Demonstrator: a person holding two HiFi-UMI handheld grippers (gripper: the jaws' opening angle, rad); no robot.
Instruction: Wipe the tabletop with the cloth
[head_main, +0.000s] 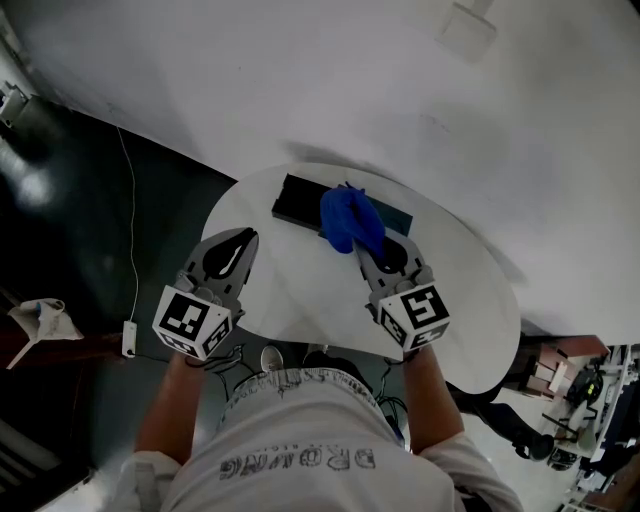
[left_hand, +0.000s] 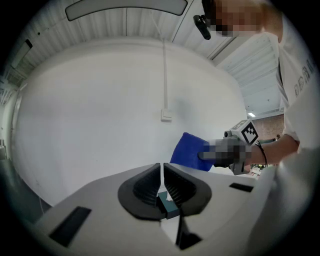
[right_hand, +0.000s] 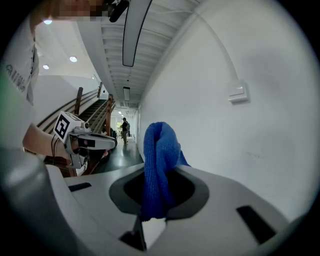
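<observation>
My right gripper (head_main: 360, 248) is shut on a bunched blue cloth (head_main: 350, 218), held over the far part of the round white tabletop (head_main: 300, 295). In the right gripper view the cloth (right_hand: 159, 165) stands up between the jaws and hides their tips. My left gripper (head_main: 244, 238) hangs over the table's left side with its jaws together and nothing between them (left_hand: 161, 172). From the left gripper view I see the cloth (left_hand: 189, 150) to the right. Both gripper views face the white wall, not the table.
A flat black slab (head_main: 300, 200) lies on the table's far side, partly under the cloth. Dark floor lies to the left with a thin cable and a white plug (head_main: 128, 338). A white wall with a socket (left_hand: 166, 116) rises behind the table.
</observation>
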